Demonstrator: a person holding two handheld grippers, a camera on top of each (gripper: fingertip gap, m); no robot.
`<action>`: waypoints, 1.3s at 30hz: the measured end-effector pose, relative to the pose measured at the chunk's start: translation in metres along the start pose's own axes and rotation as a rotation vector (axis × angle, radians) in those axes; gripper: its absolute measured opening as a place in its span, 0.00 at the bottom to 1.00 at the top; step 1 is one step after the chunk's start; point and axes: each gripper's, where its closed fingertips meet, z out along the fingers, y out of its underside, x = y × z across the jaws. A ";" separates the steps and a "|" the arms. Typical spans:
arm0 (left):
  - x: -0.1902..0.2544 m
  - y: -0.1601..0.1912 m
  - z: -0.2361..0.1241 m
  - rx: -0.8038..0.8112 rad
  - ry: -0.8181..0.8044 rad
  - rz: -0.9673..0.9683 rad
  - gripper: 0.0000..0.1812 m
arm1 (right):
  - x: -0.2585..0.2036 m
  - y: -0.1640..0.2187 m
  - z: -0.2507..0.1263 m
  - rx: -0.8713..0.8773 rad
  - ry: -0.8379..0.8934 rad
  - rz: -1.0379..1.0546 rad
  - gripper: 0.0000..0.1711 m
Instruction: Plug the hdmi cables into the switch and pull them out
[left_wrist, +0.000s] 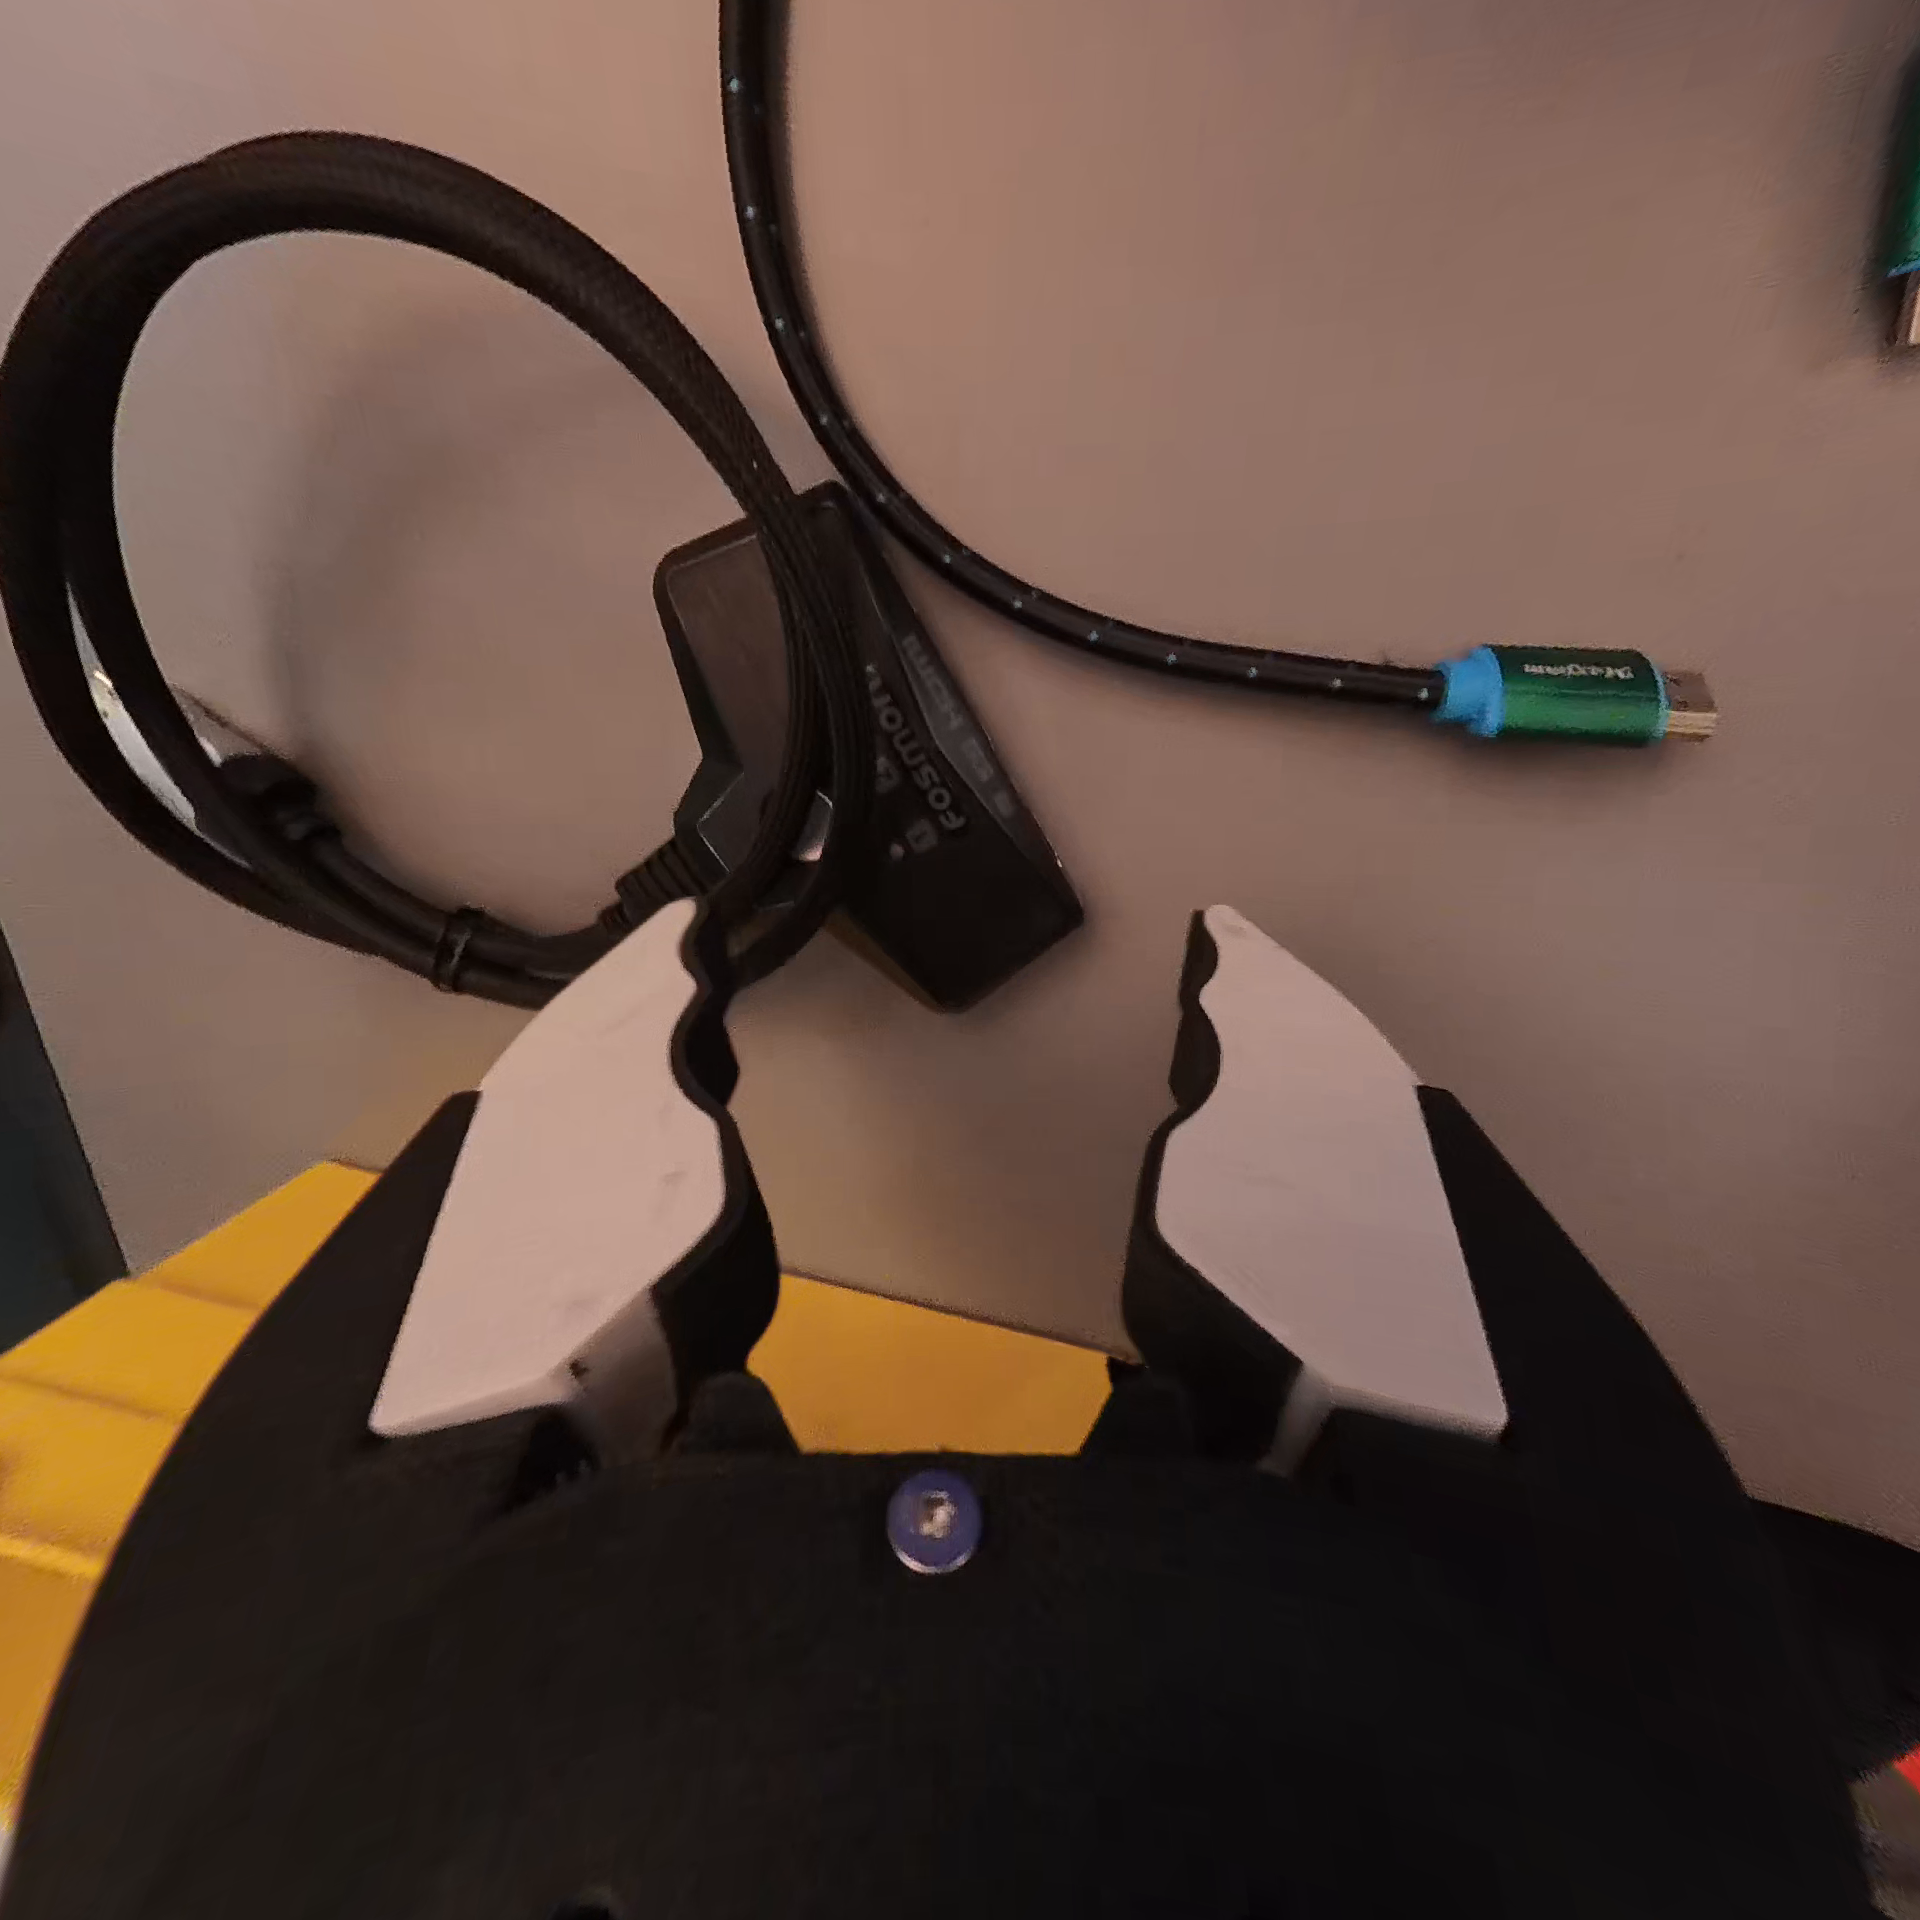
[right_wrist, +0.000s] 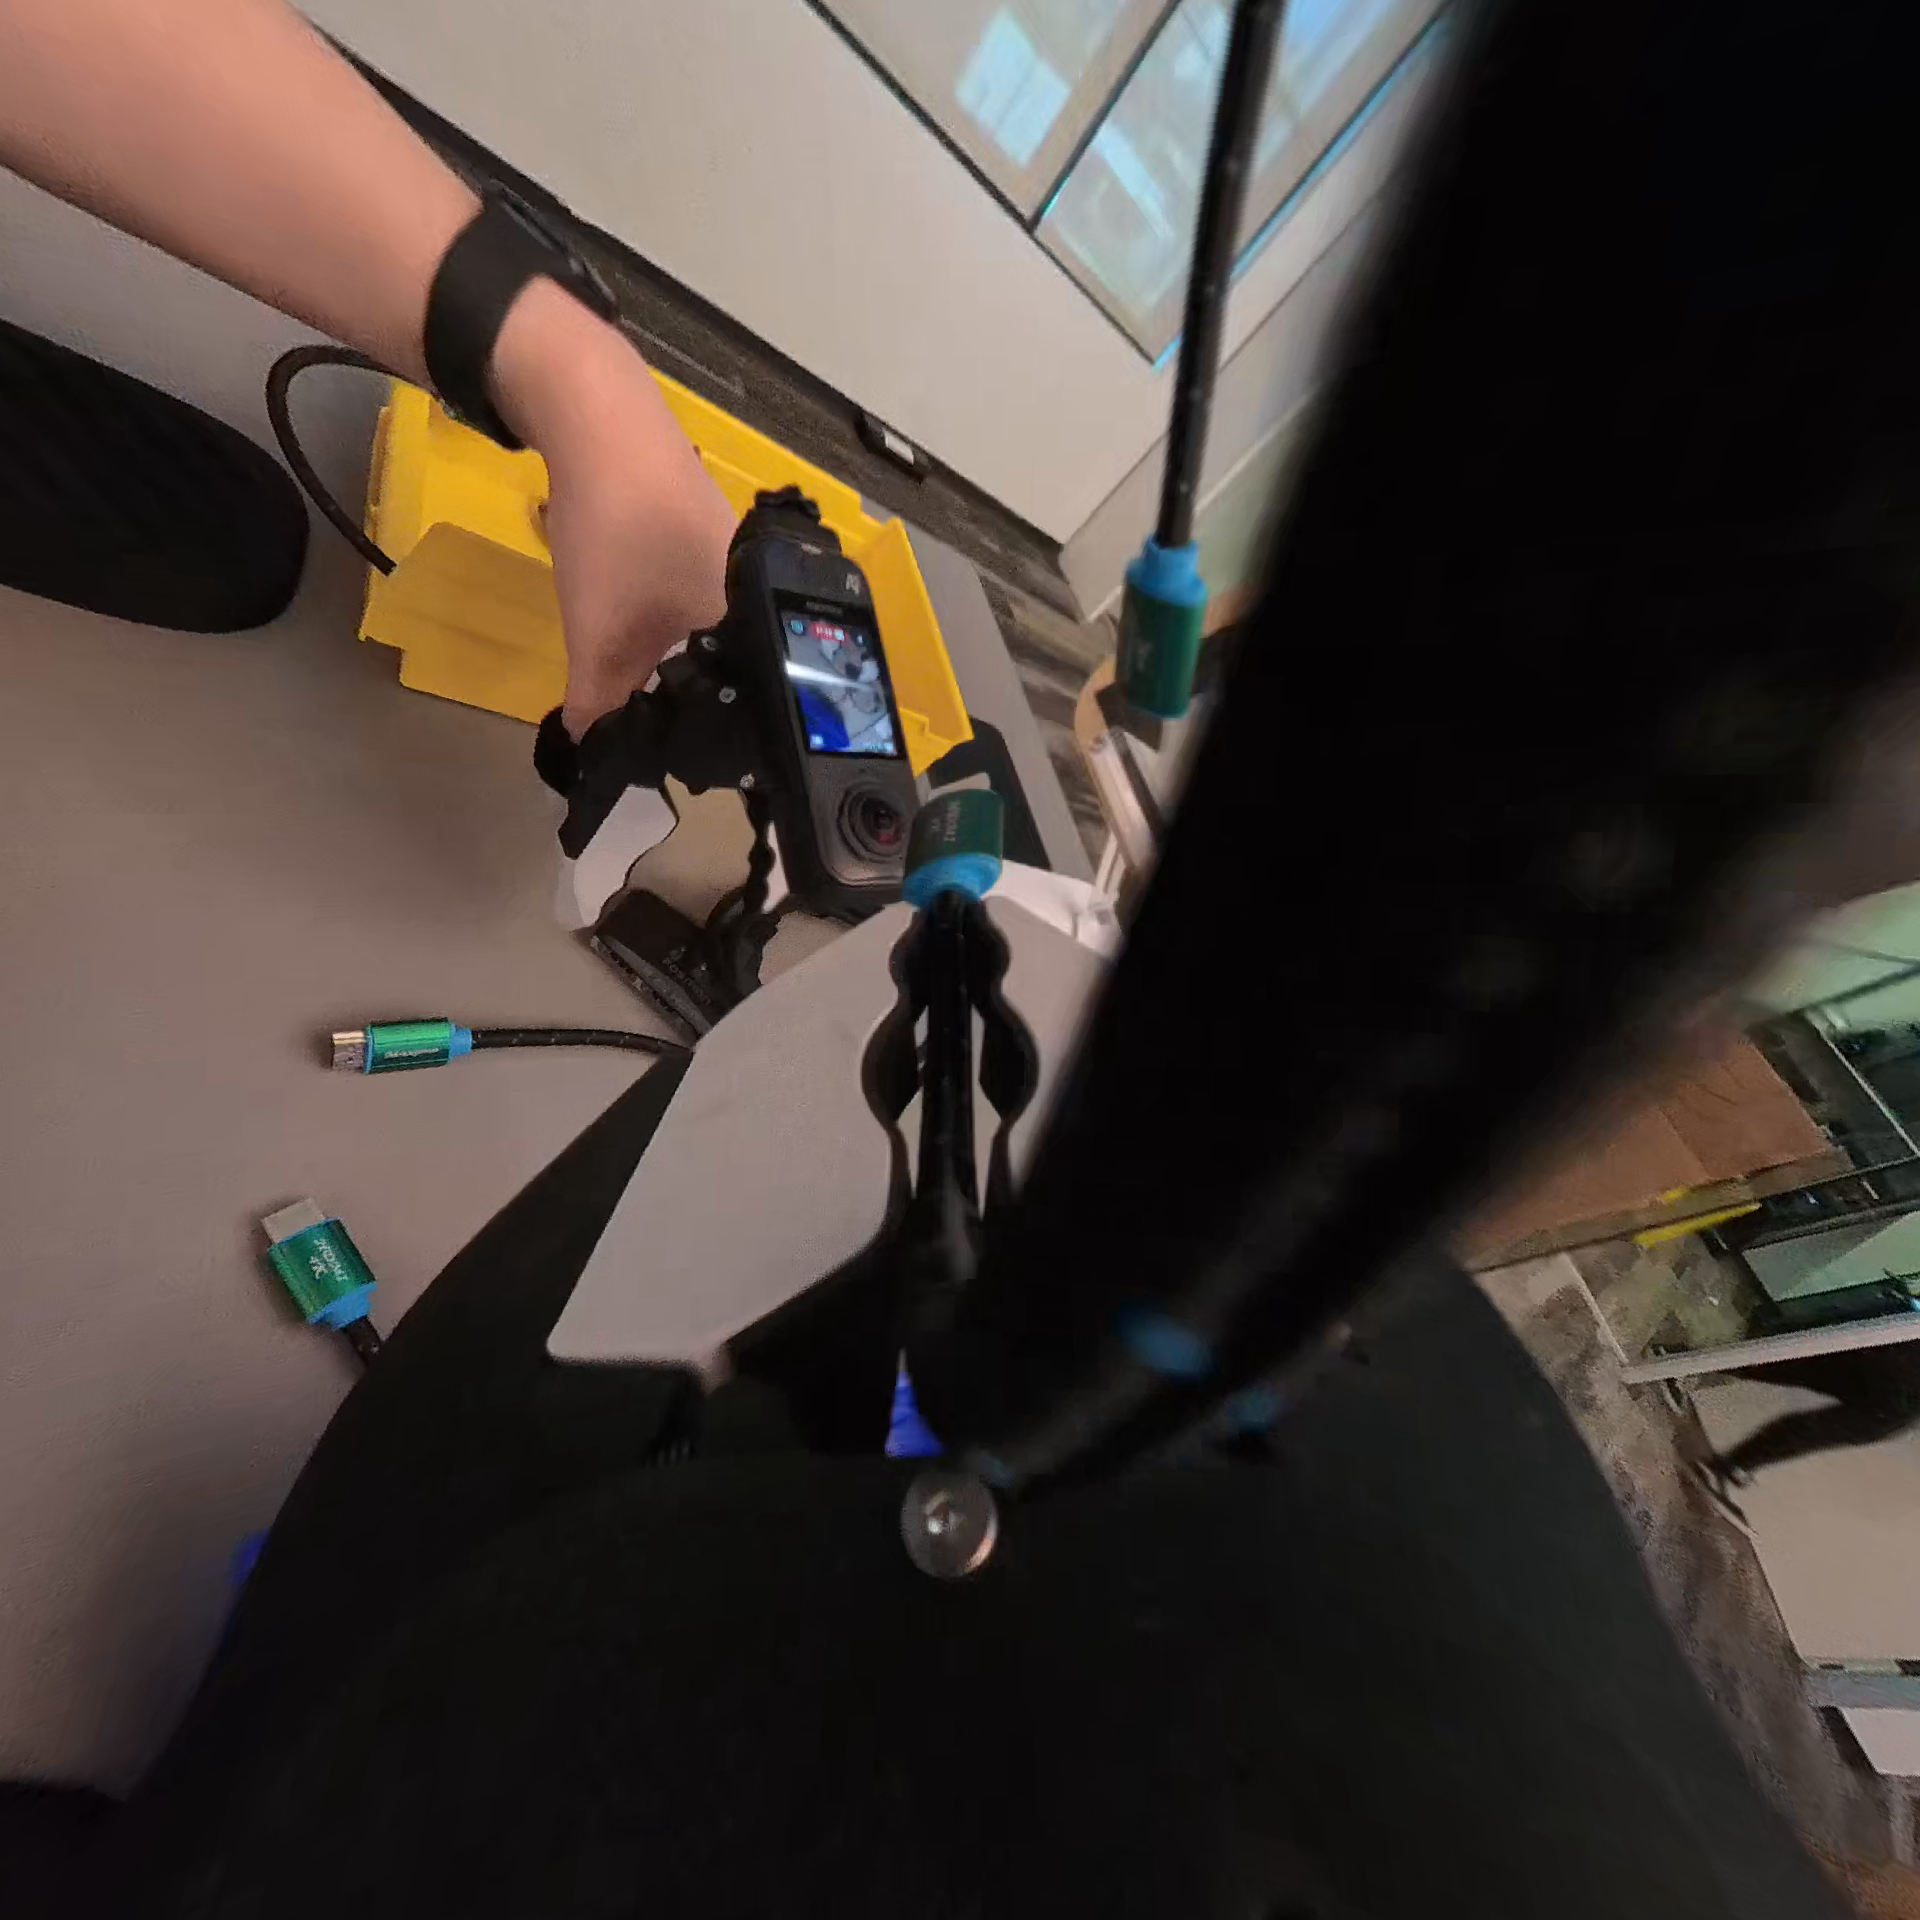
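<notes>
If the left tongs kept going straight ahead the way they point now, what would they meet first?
Most likely the black HDMI switch lying on the grey table, with its bundled black cable near the left fingertip. The left tongs are open; depth is unclear.

grey table (left_wrist: 1351, 312) | on it: black switch (left_wrist: 935, 790), green-plugged cables (left_wrist: 1569, 694), yellow bin (right_wrist: 457, 582)

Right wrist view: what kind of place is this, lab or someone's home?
Likely an office or lab workspace, not a home. A plain grey table carries a yellow parts bin and loose HDMI plugs; behind it are glass partition panels, with more hard-floored workspace off to the right.
</notes>
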 end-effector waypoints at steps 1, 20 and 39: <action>-0.001 -0.002 0.003 0.007 0.004 0.007 0.48 | 0.000 -0.001 -0.002 0.019 -0.011 0.016 0.04; -0.006 0.013 -0.002 -0.027 0.124 0.156 0.37 | -0.033 -0.068 -0.127 0.865 -0.638 0.285 0.04; -0.052 0.021 0.032 -0.236 -0.007 0.416 0.28 | -0.034 -0.060 -0.117 0.796 -0.613 0.290 0.04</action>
